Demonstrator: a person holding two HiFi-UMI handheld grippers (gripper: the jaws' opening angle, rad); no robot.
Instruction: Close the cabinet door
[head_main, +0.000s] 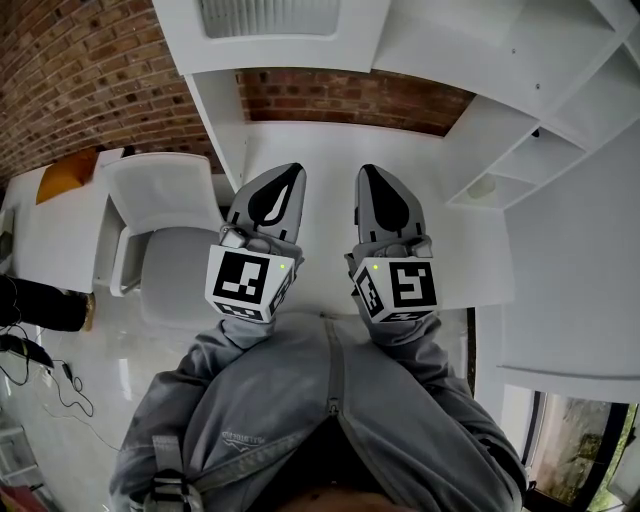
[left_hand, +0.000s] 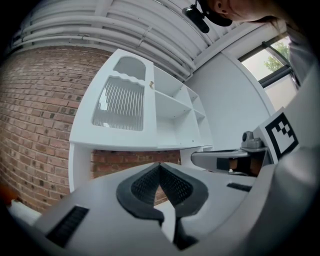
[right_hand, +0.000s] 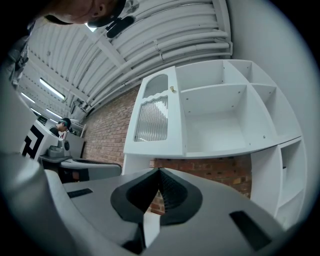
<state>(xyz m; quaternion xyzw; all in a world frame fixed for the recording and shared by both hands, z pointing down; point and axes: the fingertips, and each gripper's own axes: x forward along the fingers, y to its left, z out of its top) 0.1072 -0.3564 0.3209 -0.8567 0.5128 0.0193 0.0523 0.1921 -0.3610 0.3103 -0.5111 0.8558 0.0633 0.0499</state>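
The white cabinet door (right_hand: 156, 114) has a ribbed glass pane and a small knob, and fills the left bay of the wall unit. It looks flush with the unit's front; in the left gripper view the door (left_hand: 125, 102) appears the same. From the head view only its lower edge (head_main: 270, 18) shows at the top. My left gripper (head_main: 293, 175) and right gripper (head_main: 366, 173) are held side by side below the unit, pointing at it and well short of it. The left gripper's jaws (left_hand: 160, 166) meet at the tips with nothing between them, as do the right's (right_hand: 159, 171).
Open white shelves (right_hand: 225, 115) fill the rest of the unit. A white desk top (head_main: 330, 145) lies under it against a brick wall (head_main: 90, 70). A white chair (head_main: 165, 235) stands at the left, with cables (head_main: 40, 380) on the floor. Another person (right_hand: 62, 125) stands far off.
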